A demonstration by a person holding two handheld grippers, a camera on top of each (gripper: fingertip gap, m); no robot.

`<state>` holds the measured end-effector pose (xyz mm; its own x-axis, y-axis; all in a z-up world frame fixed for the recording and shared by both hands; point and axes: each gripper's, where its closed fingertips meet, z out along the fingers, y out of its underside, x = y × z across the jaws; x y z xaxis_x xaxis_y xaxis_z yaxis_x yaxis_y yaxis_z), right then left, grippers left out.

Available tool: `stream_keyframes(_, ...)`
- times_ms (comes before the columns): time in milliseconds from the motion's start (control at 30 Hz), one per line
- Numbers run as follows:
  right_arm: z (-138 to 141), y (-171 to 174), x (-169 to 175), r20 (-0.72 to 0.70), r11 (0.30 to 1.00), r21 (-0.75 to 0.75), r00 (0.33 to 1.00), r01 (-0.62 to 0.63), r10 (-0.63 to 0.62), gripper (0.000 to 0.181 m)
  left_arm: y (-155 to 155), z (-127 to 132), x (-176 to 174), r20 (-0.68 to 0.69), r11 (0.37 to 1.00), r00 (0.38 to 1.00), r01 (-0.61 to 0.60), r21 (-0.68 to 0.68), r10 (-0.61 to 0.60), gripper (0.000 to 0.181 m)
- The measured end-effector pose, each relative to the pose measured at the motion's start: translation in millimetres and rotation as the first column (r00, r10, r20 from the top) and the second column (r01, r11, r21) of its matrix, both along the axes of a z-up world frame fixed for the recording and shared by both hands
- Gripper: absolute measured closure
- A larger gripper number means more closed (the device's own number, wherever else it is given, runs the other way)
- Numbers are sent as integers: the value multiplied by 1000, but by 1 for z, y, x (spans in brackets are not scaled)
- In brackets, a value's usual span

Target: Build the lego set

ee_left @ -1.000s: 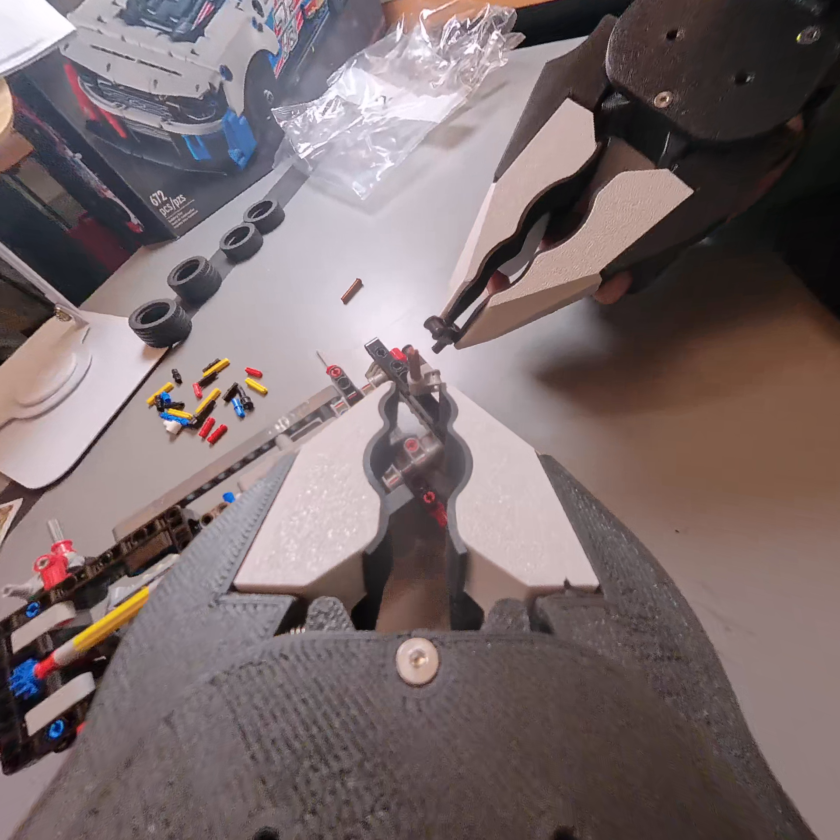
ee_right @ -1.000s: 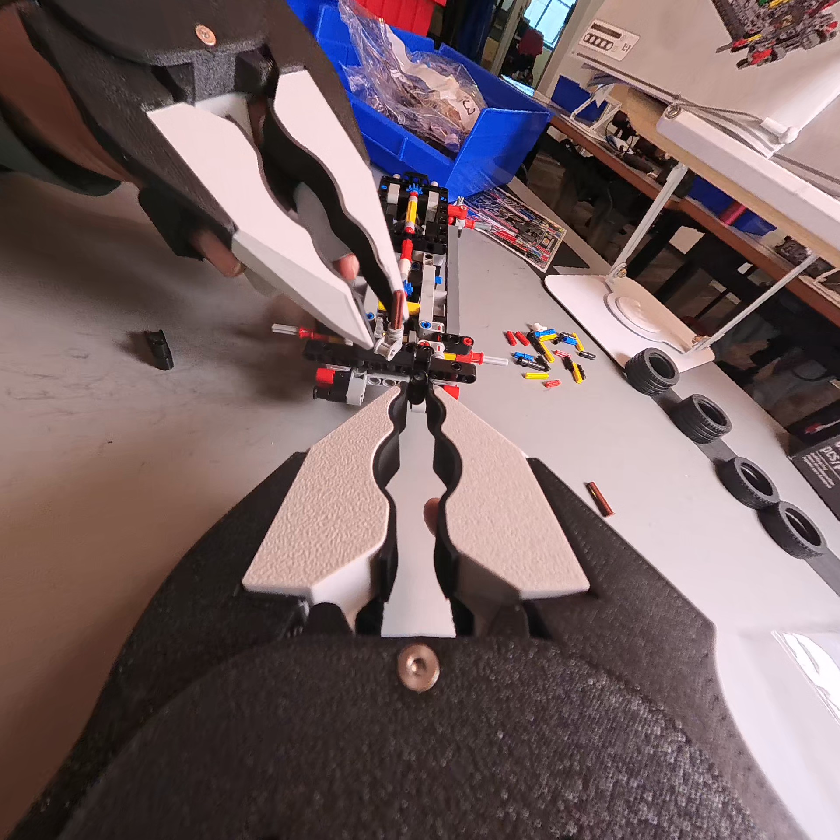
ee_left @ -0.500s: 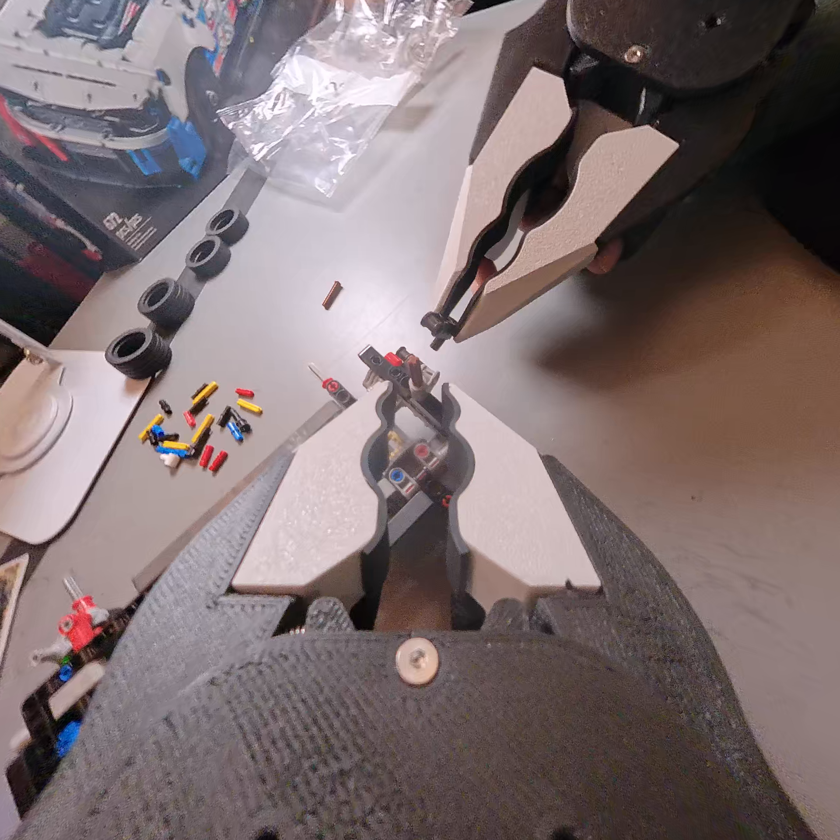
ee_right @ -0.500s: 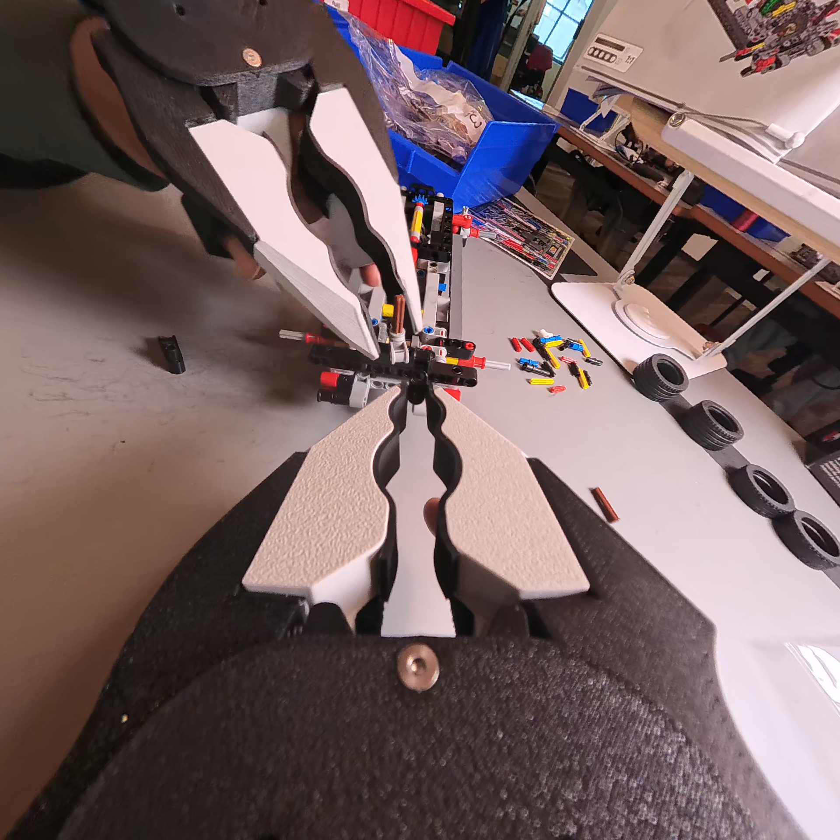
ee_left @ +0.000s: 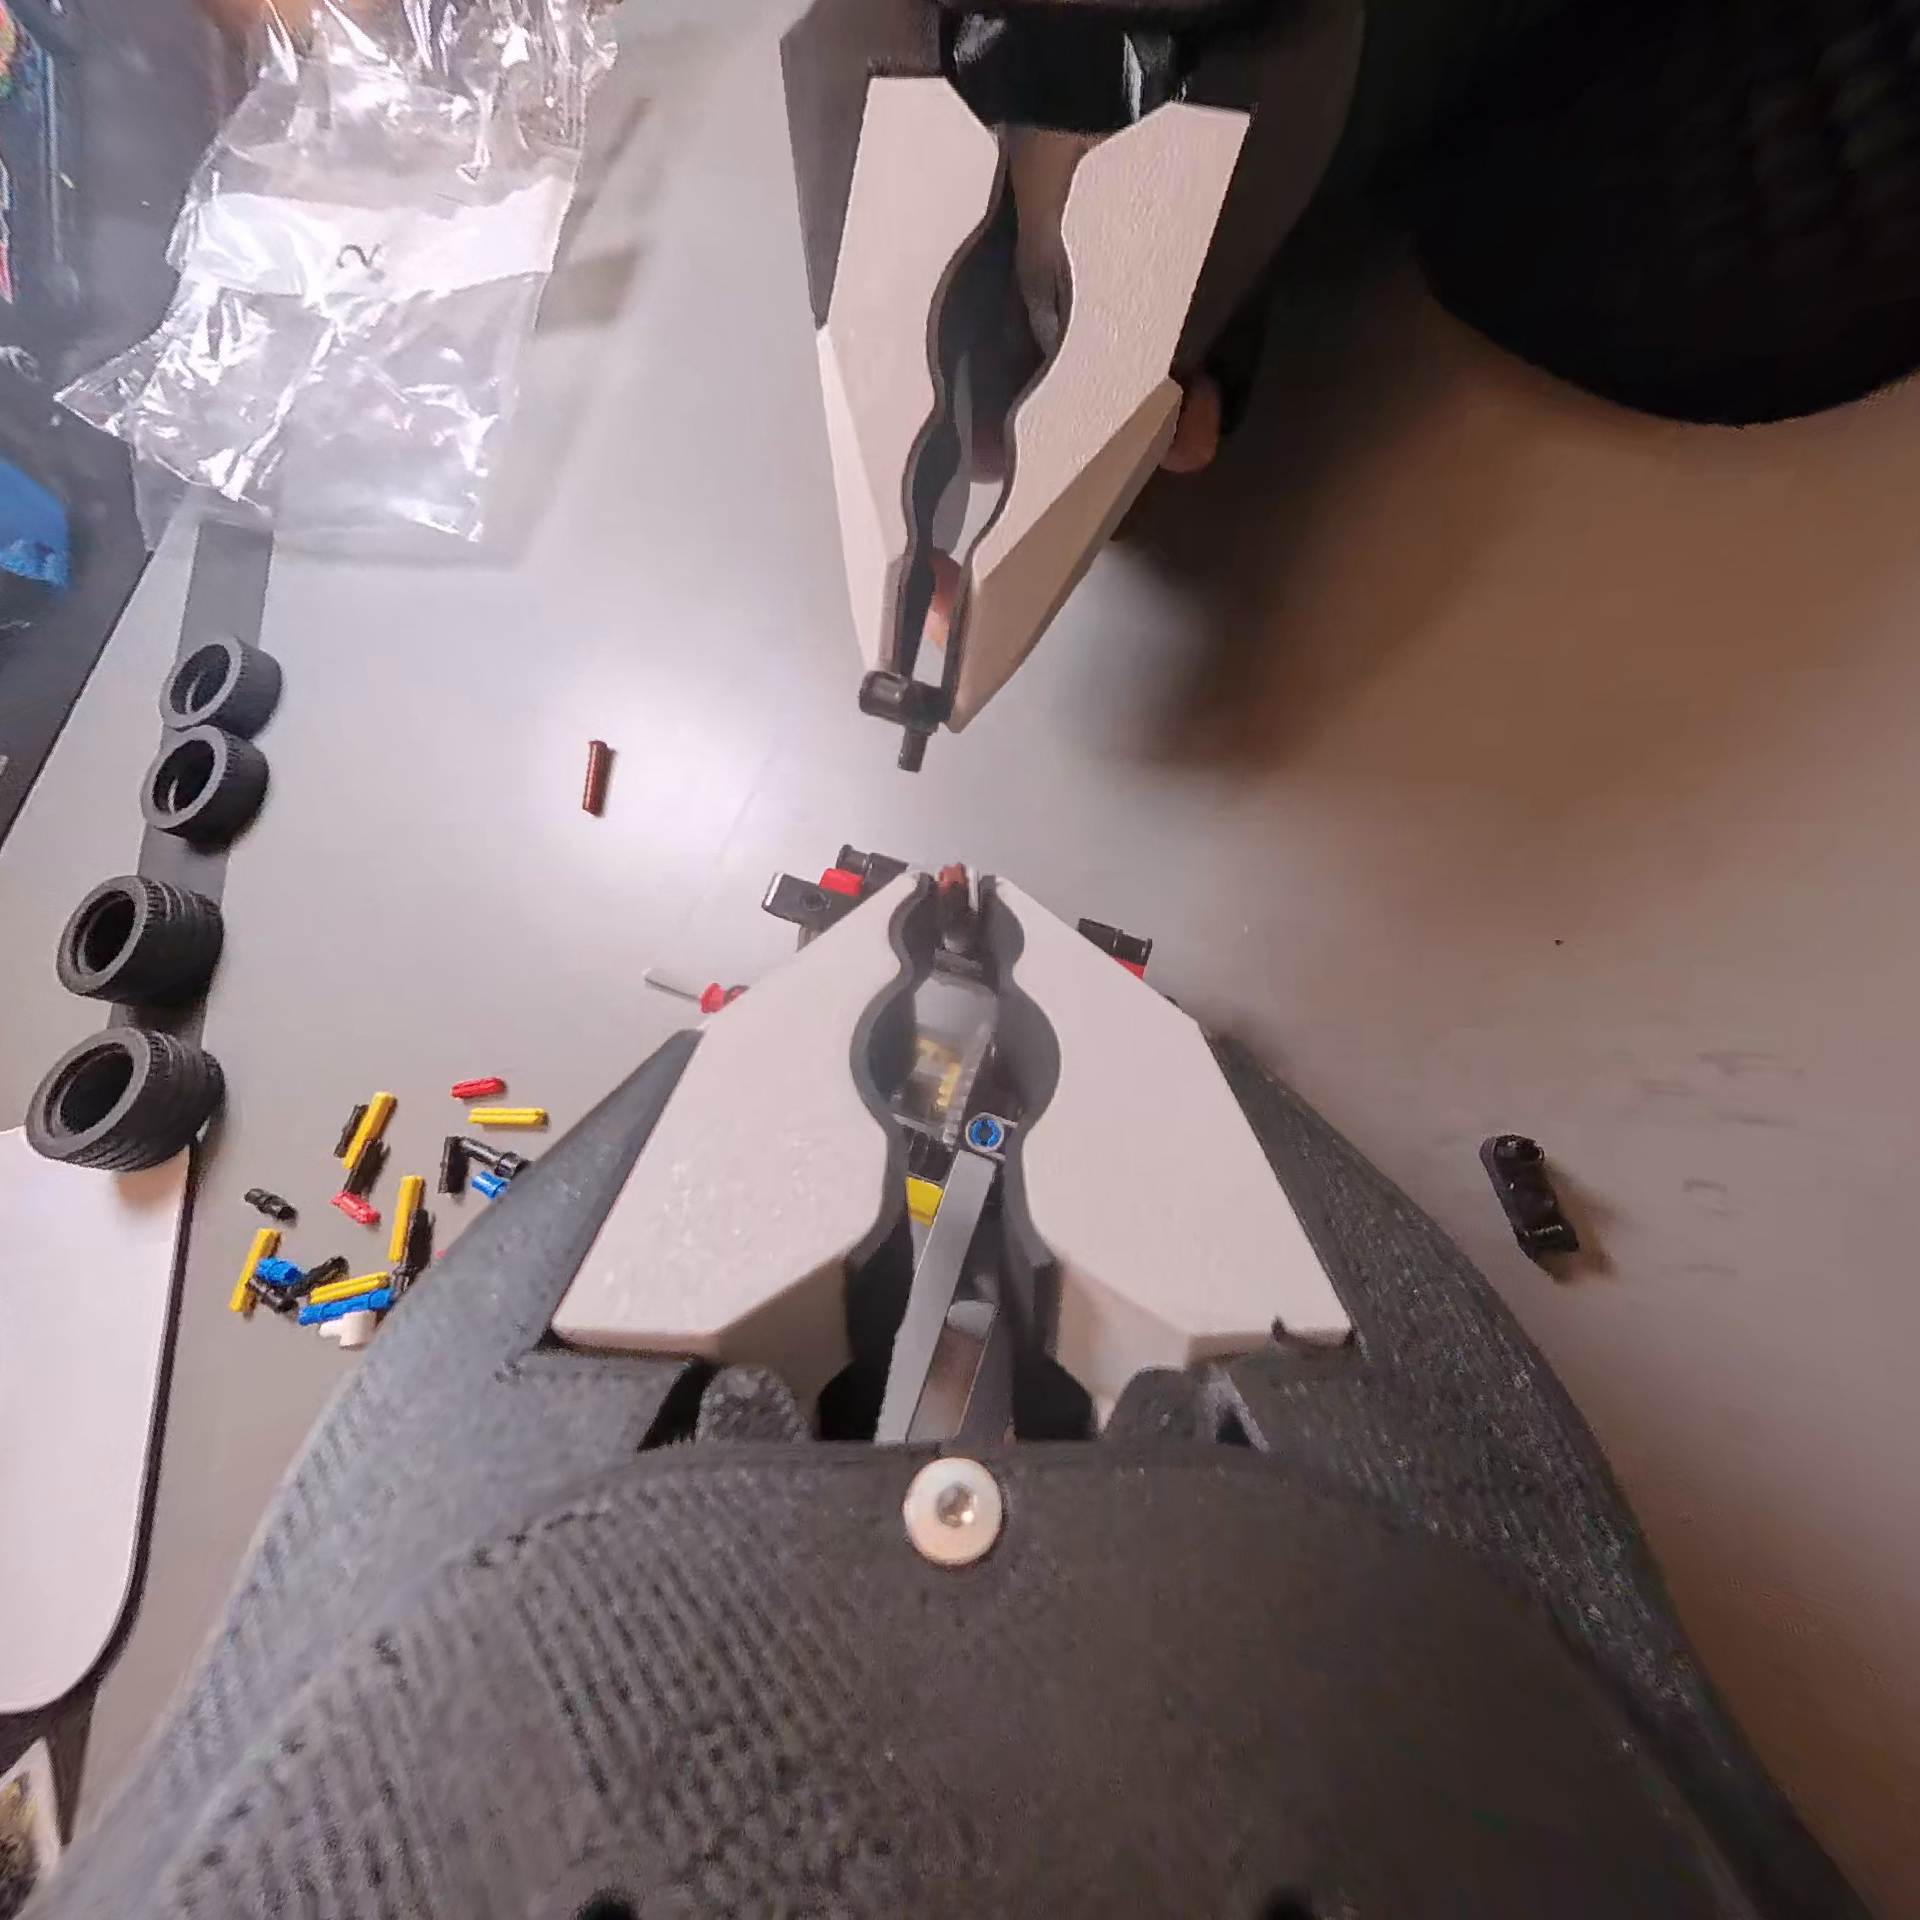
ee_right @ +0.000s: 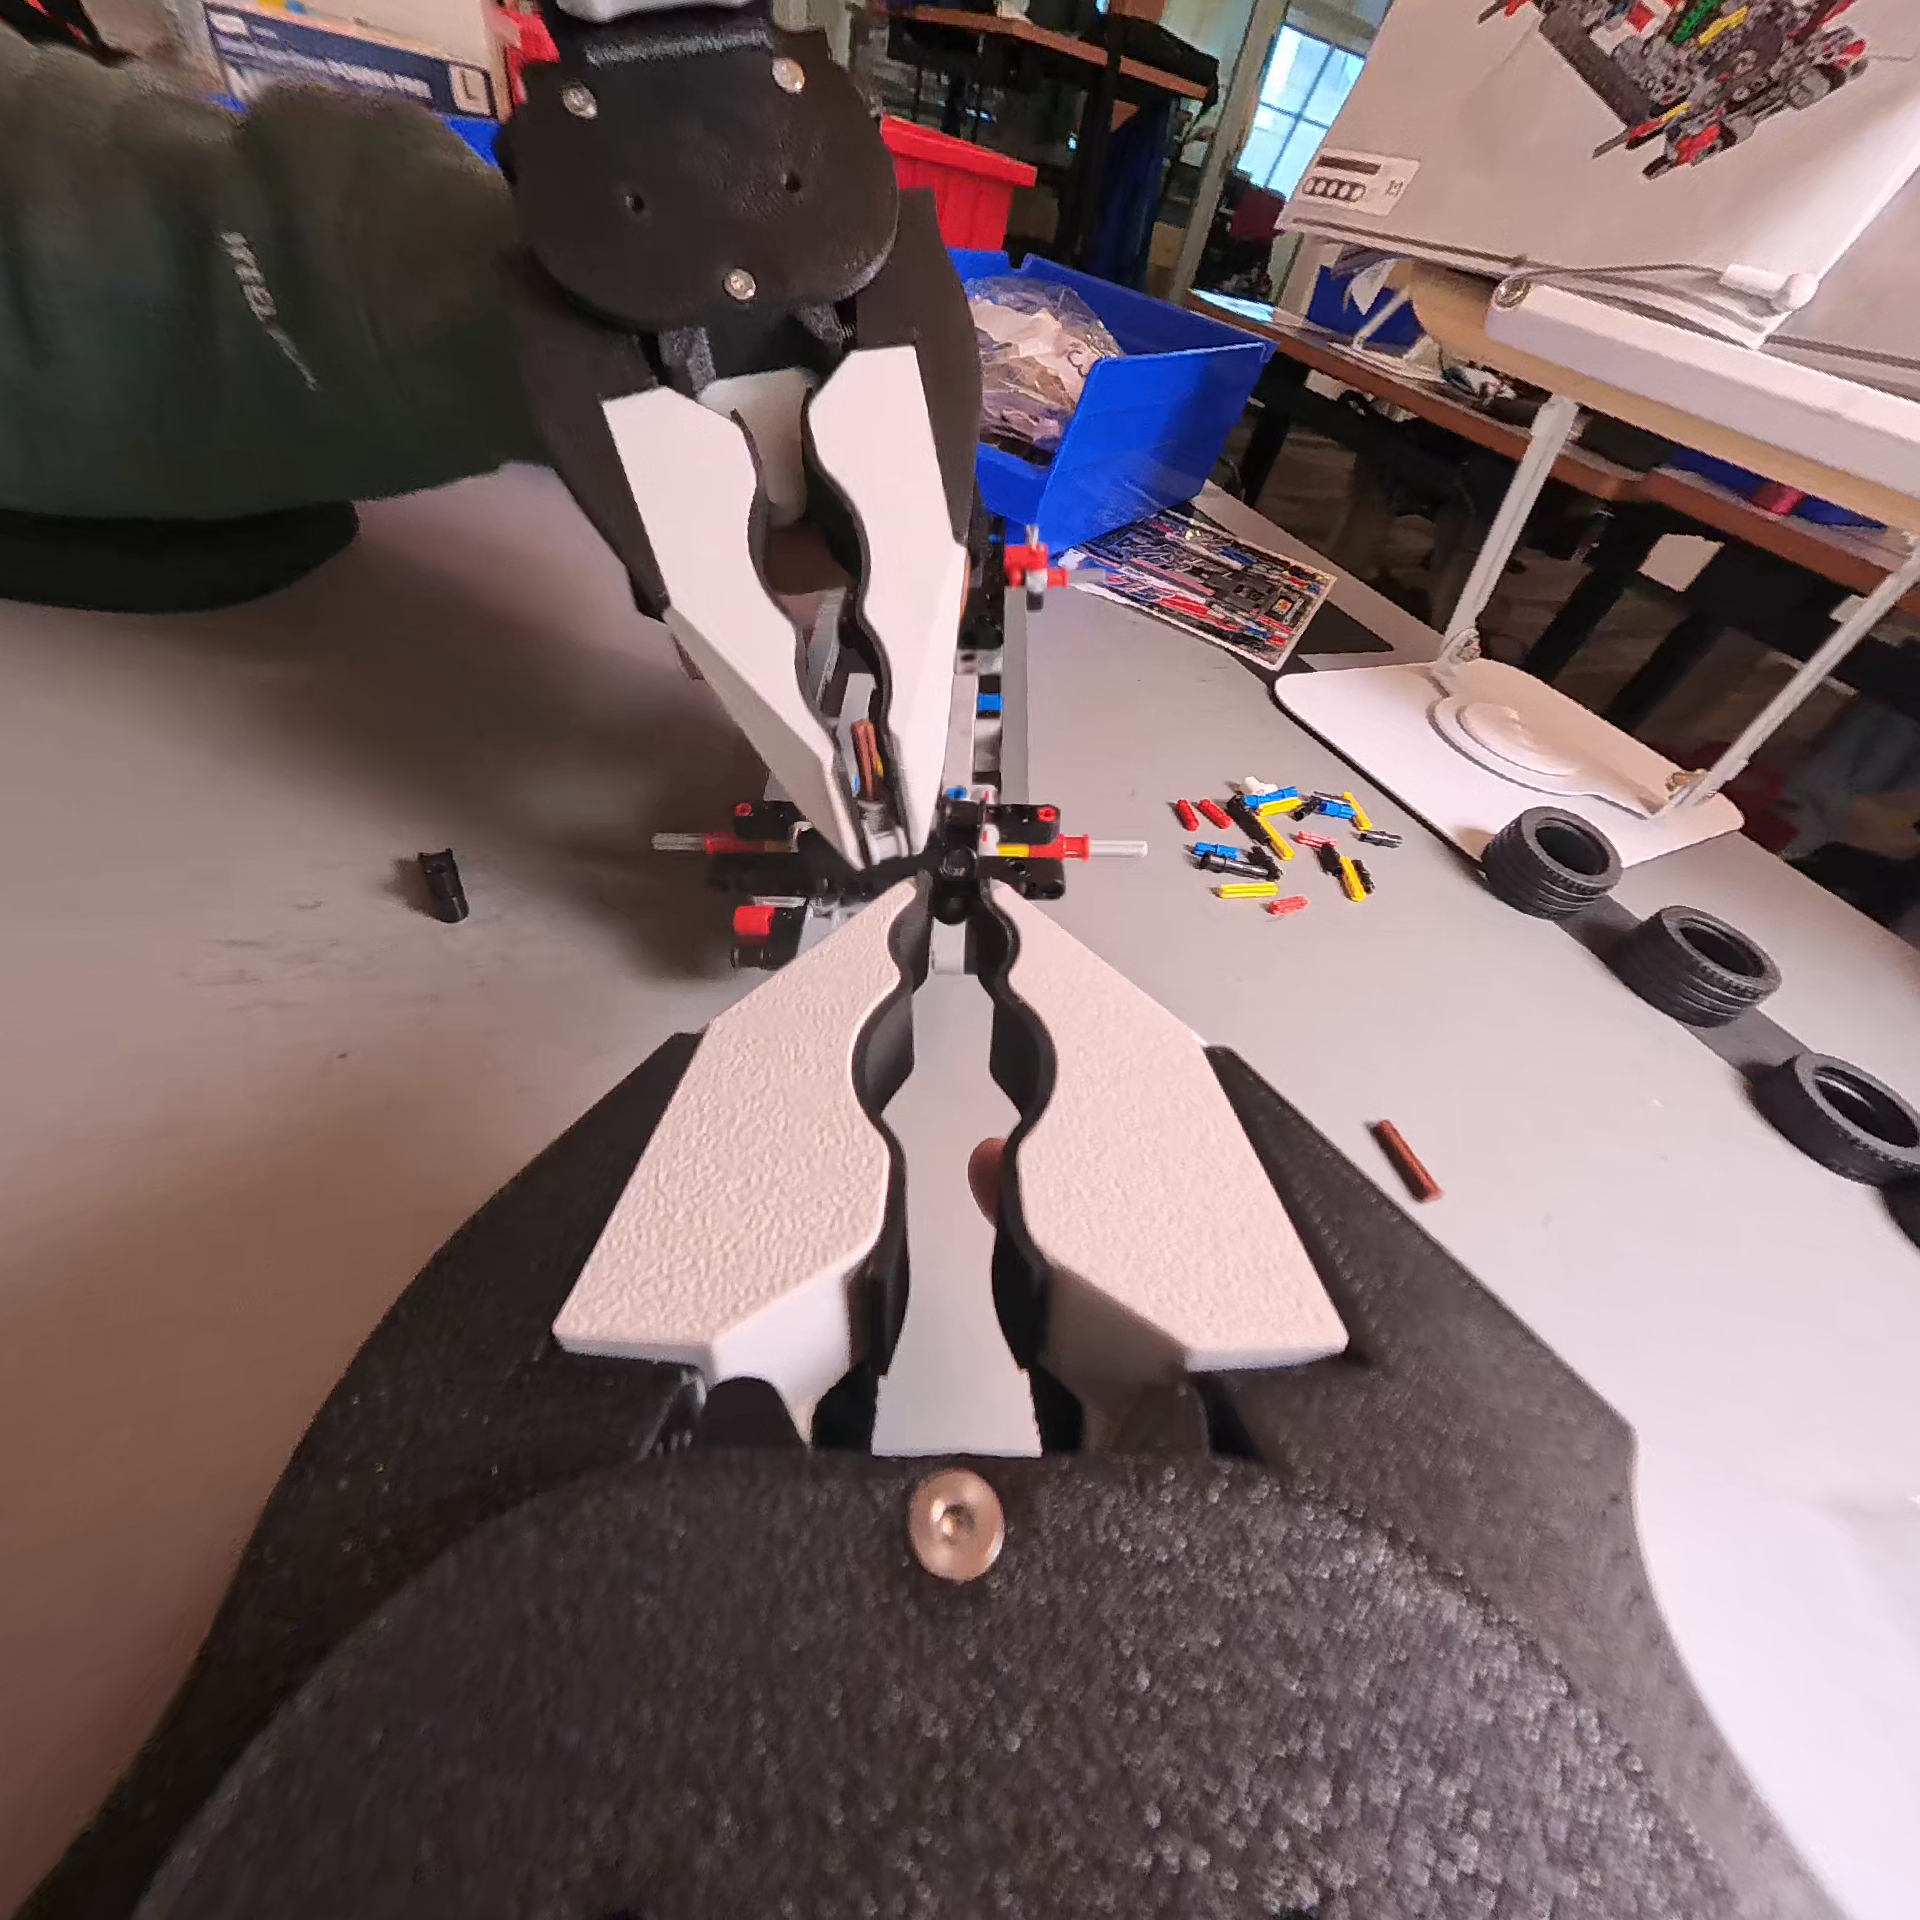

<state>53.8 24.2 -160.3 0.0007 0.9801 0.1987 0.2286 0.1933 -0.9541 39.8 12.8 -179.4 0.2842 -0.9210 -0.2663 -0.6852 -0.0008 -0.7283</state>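
The lego chassis (ee_right: pixel 1023 831) lies on the grey table, a long frame with a black cross beam and red pins. My left gripper (ee_left: pixel 951 883) is above it, its fingertips (ee_right: pixel 831 774) closed around a brown axle (ee_right: pixel 865 750) that stands upright on the chassis. My right gripper (ee_right: pixel 951 883) is shut on a small black connector (ee_left: pixel 902 704) and holds it just in front of the cross beam, facing the left gripper tip to tip. Most of the chassis is hidden under the left gripper in the left wrist view.
Several black tyres (ee_left: pixel 140 940) stand in a row at the left. A heap of small coloured pins (ee_left: pixel 364 1216) lies near them. A loose brown axle (ee_left: pixel 595 774), a black piece (ee_left: pixel 1527 1205), a plastic bag (ee_left: pixel 343 260), a blue bin (ee_right: pixel 1122 416) and a white lamp base (ee_right: pixel 1507 738) surround the work area.
My left gripper has swung round over the chassis and closed around the upright brown axle. My right gripper with the black connector now points straight at it, closer to the cross beam.
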Motion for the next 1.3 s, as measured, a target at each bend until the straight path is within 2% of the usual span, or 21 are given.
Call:
stream_keyframes(33, 2, -1, 1, -15, 1000, -13, 1000, -15, 15, 177, -1, 4, 1, 38, 1000, 999, 9, -6, -9, 175)
stream_keyframes(167, 21, -14, 4, -131, 986, -111, 985, -127, 113, 177, -7, 37, 6, 288, 999, 957, 45, -23, -36, 175)
stream_keyframes(267, 35, -19, 7, -177, 977, -143, 975, -158, 132, 177, -8, 58, 8, 400, 999, 916, 40, -15, -30, 176)
stream_keyframes(400, 43, -12, 7, -143, 988, -128, 987, -90, 72, 177, -5, 72, 14, 468, 1000, 884, 2, -3, -1, 176)
stream_keyframes(533, 55, -5, 9, -119, 998, -52, 993, -32, 26, 177, -1, 85, 19, 507, 1000, 862, -30, 3, 24, 176)
stream_keyframes(667, 68, -4, 14, -16, 999, 41, 1000, -21, 22, 177, 5, 99, 20, 545, 996, 837, -81, 21, 56, 176)
stream_keyframes(867, 105, -4, 17, 65, 995, 82, 997, -55, 49, 177, 2, 141, 18, 705, 990, 706, -136, 35, 71, 176)
stream_keyframes(967, 127, -10, 16, 47, 994, 68, 995, -89, 86, 177, -5, 160, 12, 792, 986, 606, -165, 35, 73, 176)
stream_keyframes(1100, 137, -18, 7, 24, 990, 24, 990, -140, 139, 178, -16, 169, 2, 865, 981, 496, -194, 19, 81, 176)
stream_keyframes(1300, 134, -24, -8, 40, 983, -30, 982, -181, 182, 177, -28, 166, -8, 885, 976, 456, -216, 12, 90, 176)
